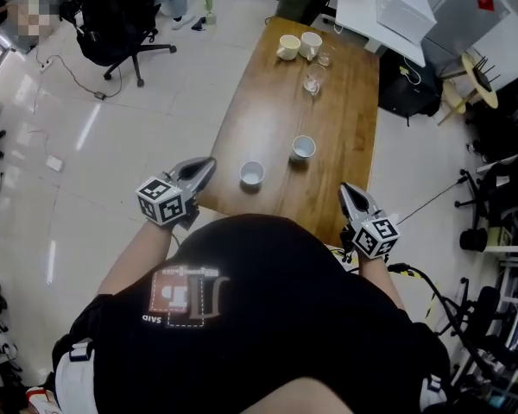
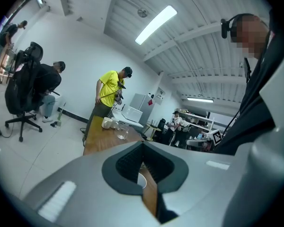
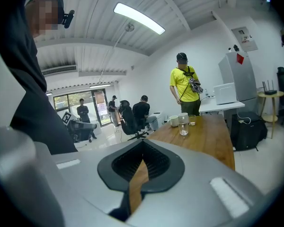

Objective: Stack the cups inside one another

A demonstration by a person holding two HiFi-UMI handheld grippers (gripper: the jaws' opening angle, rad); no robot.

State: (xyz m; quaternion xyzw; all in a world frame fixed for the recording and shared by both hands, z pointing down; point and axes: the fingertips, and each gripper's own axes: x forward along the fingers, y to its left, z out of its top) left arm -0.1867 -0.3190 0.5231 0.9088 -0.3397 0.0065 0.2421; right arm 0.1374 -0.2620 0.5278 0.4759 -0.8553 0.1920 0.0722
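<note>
Two small white cups stand on the near half of the wooden table (image 1: 268, 110): one cup (image 1: 252, 174) to the left, the other cup (image 1: 303, 147) a little farther and to the right. At the far end are two cream mugs (image 1: 298, 46) and two small glasses (image 1: 312, 84). My left gripper (image 1: 209, 164) hovers at the table's near left corner, left of the nearer cup, jaws shut with nothing in them. Past its closed tips (image 2: 142, 143) a bit of that white cup (image 2: 141, 181) shows. My right gripper (image 1: 346, 188) is at the near right corner, its jaws (image 3: 142, 142) together and empty.
A person in a yellow shirt (image 3: 184, 86) stands at the table's far end, beside a white desk (image 1: 380, 11). A black office chair (image 1: 112, 24) stands on the floor far left. More chairs and cables (image 1: 492, 188) crowd the right side.
</note>
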